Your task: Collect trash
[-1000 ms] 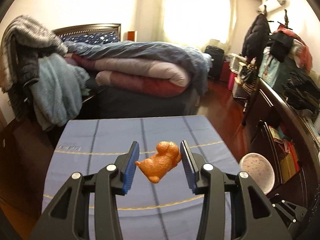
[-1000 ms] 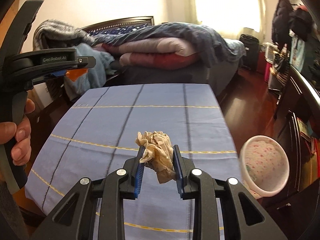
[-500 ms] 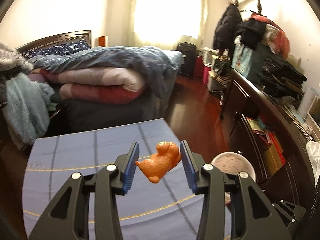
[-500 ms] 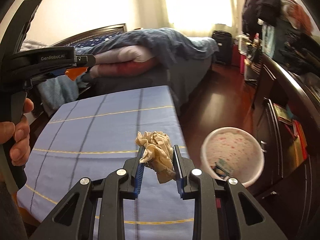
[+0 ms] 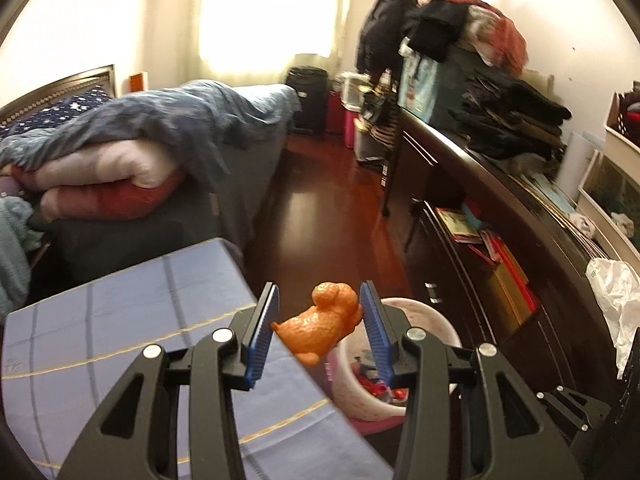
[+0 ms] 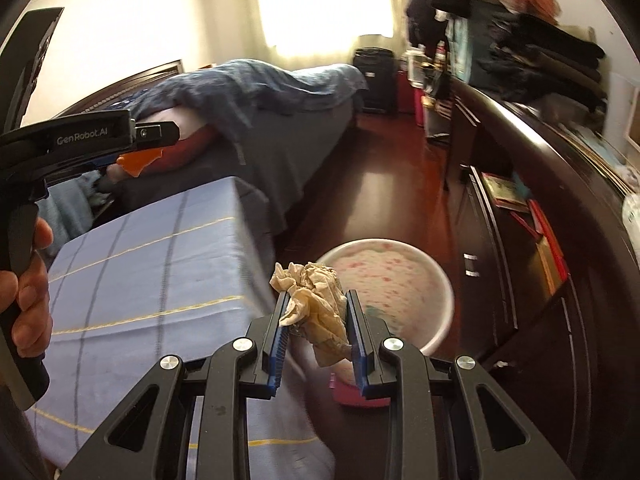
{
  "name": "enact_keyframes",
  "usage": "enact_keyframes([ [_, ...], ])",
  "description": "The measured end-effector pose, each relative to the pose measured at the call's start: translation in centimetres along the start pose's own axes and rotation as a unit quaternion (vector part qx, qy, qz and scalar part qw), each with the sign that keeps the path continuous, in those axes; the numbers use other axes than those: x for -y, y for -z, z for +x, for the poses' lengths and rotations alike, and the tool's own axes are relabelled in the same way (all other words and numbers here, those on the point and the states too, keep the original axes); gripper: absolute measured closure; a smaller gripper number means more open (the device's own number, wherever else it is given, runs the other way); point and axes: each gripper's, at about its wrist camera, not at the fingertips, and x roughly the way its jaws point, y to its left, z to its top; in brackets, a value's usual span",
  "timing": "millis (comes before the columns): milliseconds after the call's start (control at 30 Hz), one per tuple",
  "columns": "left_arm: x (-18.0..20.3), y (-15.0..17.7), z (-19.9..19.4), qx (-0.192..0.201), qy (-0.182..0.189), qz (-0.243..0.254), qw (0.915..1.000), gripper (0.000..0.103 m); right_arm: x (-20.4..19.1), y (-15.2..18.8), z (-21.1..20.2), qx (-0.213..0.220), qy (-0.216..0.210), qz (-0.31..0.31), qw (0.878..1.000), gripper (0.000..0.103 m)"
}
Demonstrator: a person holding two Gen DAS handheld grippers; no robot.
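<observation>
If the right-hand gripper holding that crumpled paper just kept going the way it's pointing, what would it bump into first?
Most likely the pink-speckled bin: it sits right behind the crumpled paper held in the right gripper, with nothing visible between. Depth is uncertain in this fisheye view.

Left gripper (image 5: 318,326): black two-finger frame with blue ribbed pads, seen at lower centre, clamped on an orange lumpy piece.
Right gripper (image 6: 316,326): same build, lower centre, clamped on crumpled beige paper.
Left hand (image 6: 26,292): wrapped around the black handle at the left edge.
</observation>
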Motion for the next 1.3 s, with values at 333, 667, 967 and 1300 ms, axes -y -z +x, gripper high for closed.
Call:
enact_keyframes([
  [333, 4.6, 0.4, 8.5, -0.063, 0.052, 0.024, 0.9964, 0.060, 5.1, -0.2, 3.8, -0.022, 0.033, 0.049, 0.998, 0.075],
  [667, 6.4, 1.0, 13.9, -0.097, 0.068, 0.029, 0.9925, 0.060, 7.2, 0.3, 8.2, -0.051, 0.051, 0.077, 0.994, 0.075],
  [967, 6.5, 1.0, 16.8, -0.106, 0.068, 0.015, 0.9919, 0.031, 7.4, 0.2, 11.0, -0.059, 0.060, 0.079, 0.993, 0.074],
  [1300, 4.9, 1.1, 18.4, -0.115, 0.068, -0.010, 0.9910, 0.016, 7.9, 0.8, 12.9, -0.063, 0.077, 0.087, 0.991, 0.044],
])
